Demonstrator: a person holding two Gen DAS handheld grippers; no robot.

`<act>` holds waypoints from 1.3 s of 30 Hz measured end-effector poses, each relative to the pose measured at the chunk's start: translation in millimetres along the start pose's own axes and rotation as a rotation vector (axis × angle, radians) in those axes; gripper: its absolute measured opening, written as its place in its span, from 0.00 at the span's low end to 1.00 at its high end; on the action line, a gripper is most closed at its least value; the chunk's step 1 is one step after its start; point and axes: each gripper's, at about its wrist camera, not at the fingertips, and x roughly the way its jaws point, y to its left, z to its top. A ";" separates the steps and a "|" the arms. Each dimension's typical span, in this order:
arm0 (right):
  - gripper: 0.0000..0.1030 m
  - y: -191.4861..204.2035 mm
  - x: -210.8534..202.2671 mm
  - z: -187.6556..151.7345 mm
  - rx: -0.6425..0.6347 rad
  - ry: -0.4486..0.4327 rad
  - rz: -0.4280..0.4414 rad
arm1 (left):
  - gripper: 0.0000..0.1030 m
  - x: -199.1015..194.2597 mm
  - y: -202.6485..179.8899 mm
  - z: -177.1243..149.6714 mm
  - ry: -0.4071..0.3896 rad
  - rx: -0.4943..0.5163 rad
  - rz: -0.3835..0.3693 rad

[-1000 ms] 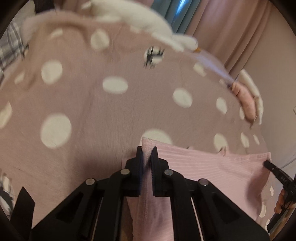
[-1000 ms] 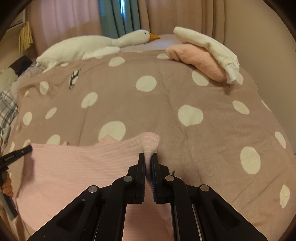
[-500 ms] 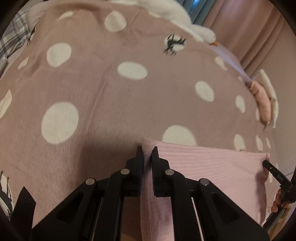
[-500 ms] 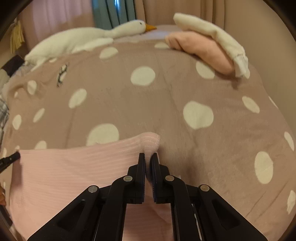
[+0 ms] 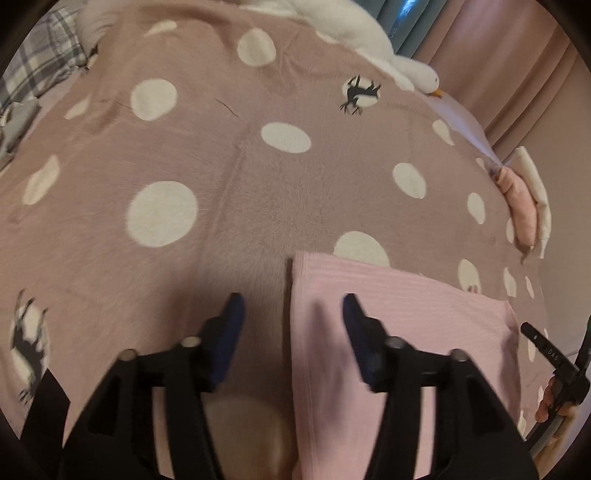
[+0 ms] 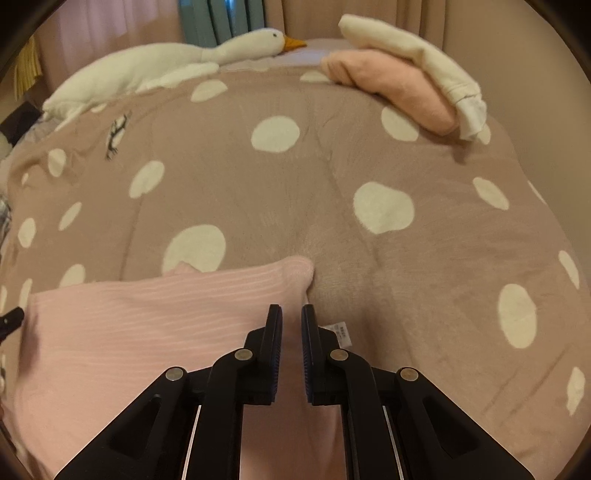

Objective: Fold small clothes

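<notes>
A pink ribbed garment (image 5: 399,332) lies folded flat on the near part of a bed covered by a mauve blanket (image 5: 229,206) with cream dots. In the left wrist view the left gripper (image 5: 291,306) has just been opening: its jaws stand wide apart, one on either side of the garment's straight left edge, and neither pad presses the cloth. To the left of that edge the blanket is bare right out to a plaid cloth (image 5: 33,74) at the bed's far left side. In the right wrist view the right gripper (image 6: 291,314) has also just been opening, by a smaller amount; a narrow gap shows between its jaws, which hang over the garment's right edge just behind its rounded far corner, and the cloth looks free of them. A small white label (image 6: 341,334) peeks out beside the right jaw. Beyond the garment's far edge the blanket runs open and smooth across the middle of the bed. At the far right corner sit a folded peach cloth (image 6: 391,94) and a cream cloth (image 6: 417,59) laid over it, well apart from the garment. A white plush goose (image 6: 173,64) lies along the far edge, in front of the curtains (image 6: 207,18)
</notes>
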 end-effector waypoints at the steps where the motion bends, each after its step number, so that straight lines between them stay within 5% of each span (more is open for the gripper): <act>1: 0.38 -1.5 -12.3 -2.2 0.009 -0.017 0.003 | 0.65 -13.6 -0.3 -6.6 -0.014 -0.002 -0.011; 2: 0.63 -4.1 -23.1 -4.4 0.022 -0.040 0.011 | 0.69 -20.7 -0.6 -11.6 -0.019 -0.002 -0.019; 3: 0.74 -6.1 -35.3 -7.8 0.038 -0.066 0.023 | 0.73 -29.9 -0.9 -18.0 -0.024 -0.003 -0.029; 10: 0.74 -21.6 -90.5 -54.8 0.135 -0.102 0.122 | 0.78 -68.1 0.3 -74.3 -0.017 -0.047 -0.120; 20: 0.74 -46.7 -64.2 -142.7 0.366 0.022 0.192 | 0.76 -46.4 -9.7 -136.5 0.079 -0.098 -0.158; 26: 0.74 -45.7 -49.7 -152.8 0.412 0.026 0.250 | 0.65 -26.7 -14.2 -140.7 0.077 -0.148 -0.207; 31: 0.58 -48.8 -31.7 -143.7 0.473 0.015 0.327 | 0.46 -10.7 -10.8 -131.1 0.043 -0.183 -0.213; 36: 0.16 -45.6 -23.6 -136.7 0.457 0.009 0.317 | 0.24 -10.9 -4.8 -129.2 0.039 -0.226 -0.240; 39: 0.13 -45.1 -41.1 -138.6 0.438 -0.031 0.307 | 0.22 -24.8 -11.4 -132.3 0.021 -0.194 -0.229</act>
